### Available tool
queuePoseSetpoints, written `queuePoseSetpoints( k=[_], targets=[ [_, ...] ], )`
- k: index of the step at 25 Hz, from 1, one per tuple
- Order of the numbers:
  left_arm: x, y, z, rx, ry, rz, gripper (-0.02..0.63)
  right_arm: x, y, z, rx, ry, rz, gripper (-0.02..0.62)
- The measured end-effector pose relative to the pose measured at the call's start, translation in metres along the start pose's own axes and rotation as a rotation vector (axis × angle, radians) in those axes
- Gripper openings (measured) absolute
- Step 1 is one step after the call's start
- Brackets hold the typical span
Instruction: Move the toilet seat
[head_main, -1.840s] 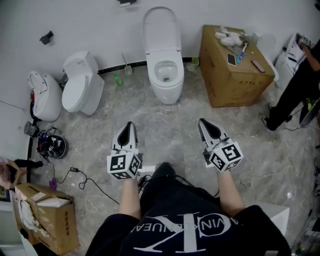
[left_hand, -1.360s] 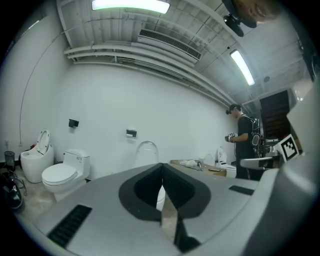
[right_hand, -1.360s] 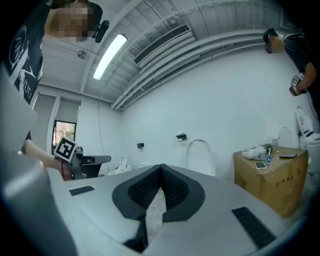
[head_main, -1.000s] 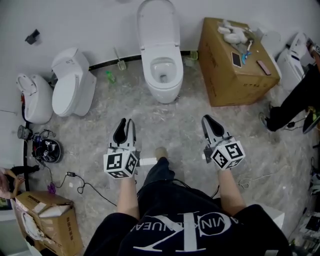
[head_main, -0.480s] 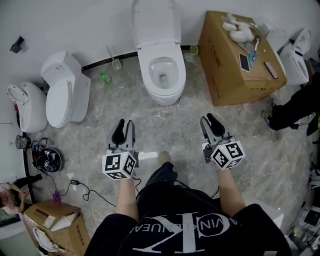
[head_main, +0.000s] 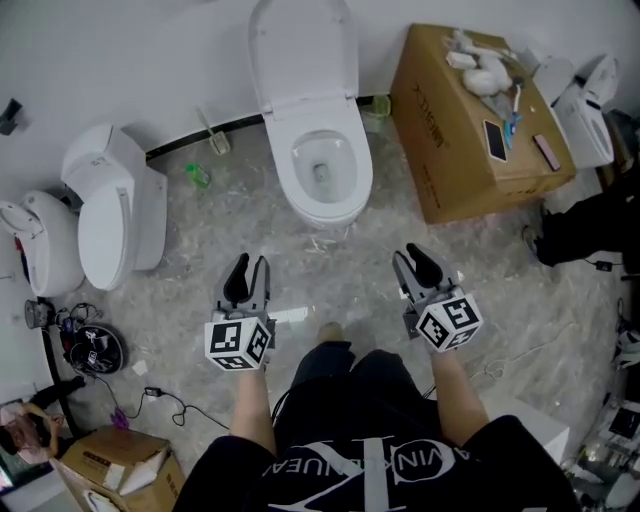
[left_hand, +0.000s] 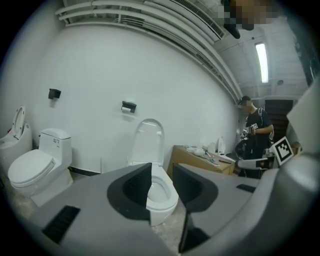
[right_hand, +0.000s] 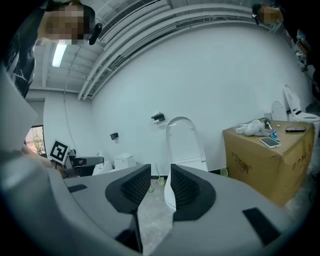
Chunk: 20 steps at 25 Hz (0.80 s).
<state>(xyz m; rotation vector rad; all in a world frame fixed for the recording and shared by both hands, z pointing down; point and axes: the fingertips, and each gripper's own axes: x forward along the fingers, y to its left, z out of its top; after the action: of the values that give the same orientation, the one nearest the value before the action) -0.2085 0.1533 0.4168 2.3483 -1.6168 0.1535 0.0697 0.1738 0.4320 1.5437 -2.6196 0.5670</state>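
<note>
A white toilet (head_main: 320, 165) stands against the wall straight ahead, its lid (head_main: 303, 50) raised upright; I cannot tell the seat ring apart from the bowl rim. Both grippers hover over the marble floor, short of the bowl and touching nothing. My left gripper (head_main: 246, 277) points at the bowl's left side, my right gripper (head_main: 413, 262) at its right. Both pairs of jaws are opening, with nothing between them. Between the pads of the left gripper (left_hand: 162, 182) shows the toilet (left_hand: 157, 192). Past the right gripper (right_hand: 160, 185) shows the lid (right_hand: 184, 140).
A cardboard box (head_main: 450, 150) with a phone and small items stands right of the toilet. Two more toilets (head_main: 105, 225) (head_main: 40, 245) stand at the left. A toilet brush (head_main: 210, 135), a green bottle (head_main: 197, 176) and cables (head_main: 90, 345) lie about. A person in black (head_main: 590, 225) stands at the right.
The view has come closer to the middle toilet. Both grippers' jaws have spread apart from nearly shut. Both grippers hold much the same place before the body.
</note>
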Motion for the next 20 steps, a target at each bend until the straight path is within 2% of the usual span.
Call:
queuePoseSetpoints(
  k=[10, 20],
  targets=[
    [0.048, -0.005, -0.053, -0.021, 0.111, -0.087, 0.143, 0.033, -0.019, -0.053, 0.033, 0.133, 0.010, 0.141],
    [0.126, 0.004, -0.124, -0.020, 0.234, -0.125, 0.155, 0.112, -0.066, -0.120, 0.053, 0.270, 0.070, 0.150]
  ],
)
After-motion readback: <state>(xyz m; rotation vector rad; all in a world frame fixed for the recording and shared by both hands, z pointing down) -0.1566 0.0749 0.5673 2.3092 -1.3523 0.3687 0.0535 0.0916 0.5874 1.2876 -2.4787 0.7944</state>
